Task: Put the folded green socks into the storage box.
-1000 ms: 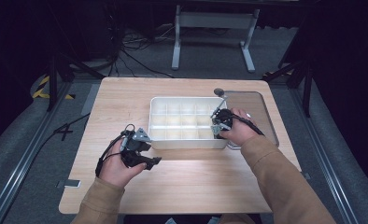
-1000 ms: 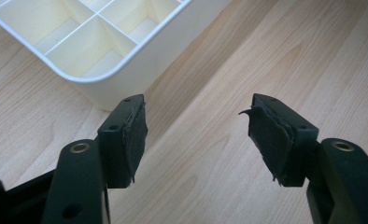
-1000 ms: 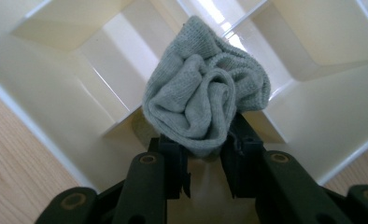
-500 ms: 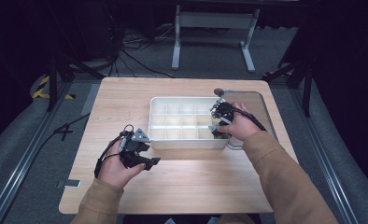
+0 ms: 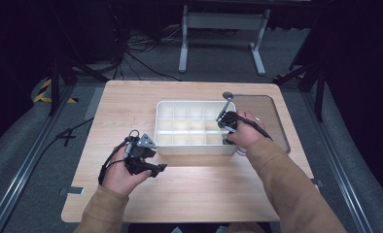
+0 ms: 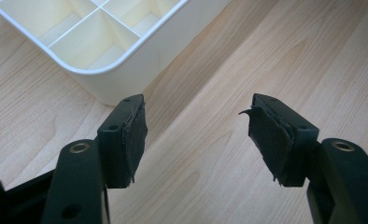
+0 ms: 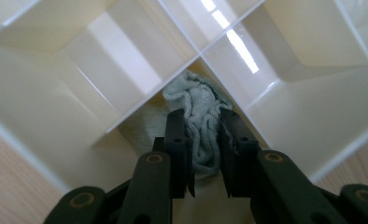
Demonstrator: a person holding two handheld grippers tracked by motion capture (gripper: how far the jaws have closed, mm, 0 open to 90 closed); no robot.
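On the wooden worktop [image 5: 189,189], a white divided tray [image 5: 195,145] holds a crumpled pale-green cloth [image 7: 198,112] in 1 near corner compartment.

Right gripper [image 7: 204,154] has just been closing its fingers [image 7: 177,149], now pinching a bunched fold of the cloth; left gripper [image 6: 198,135] idles just beside the tray's other near corner, fingers [image 6: 126,140] wide and empty. Risks, by judgement: the unanchored tray may lift or skid if the cloth drags on a divider; the thin fold may slip free.
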